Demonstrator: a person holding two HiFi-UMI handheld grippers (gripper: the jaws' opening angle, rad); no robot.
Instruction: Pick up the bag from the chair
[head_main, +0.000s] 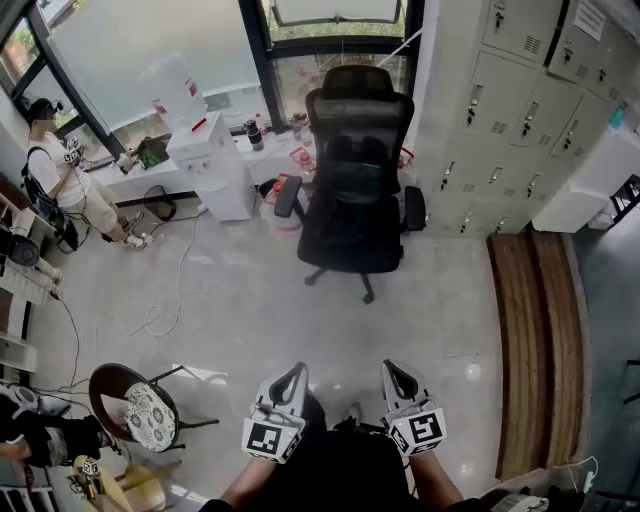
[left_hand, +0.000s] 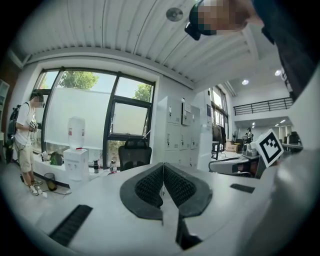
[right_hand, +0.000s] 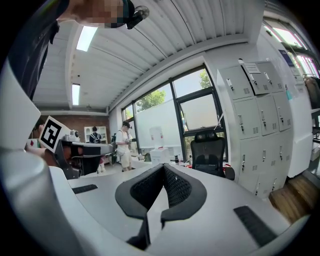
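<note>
A black mesh office chair (head_main: 355, 180) stands by the window, some way ahead of me. On its seat lies a dark bag-like shape (head_main: 352, 160) that is hard to tell apart from the black chair. My left gripper (head_main: 291, 377) and right gripper (head_main: 396, 374) are held side by side low in the head view, well short of the chair. Both are shut with nothing between the pads. In the left gripper view the chair (left_hand: 134, 155) shows small beyond the shut left gripper (left_hand: 163, 166). In the right gripper view the chair (right_hand: 208, 152) stands right of the shut right gripper (right_hand: 163, 167).
A white water dispenser (head_main: 208, 160) stands left of the chair, and a person (head_main: 62, 175) stands by the window at far left. Grey lockers (head_main: 520, 100) line the right wall above a wooden bench (head_main: 540, 340). A round stool (head_main: 140, 412) and floor cables (head_main: 165, 300) lie at lower left.
</note>
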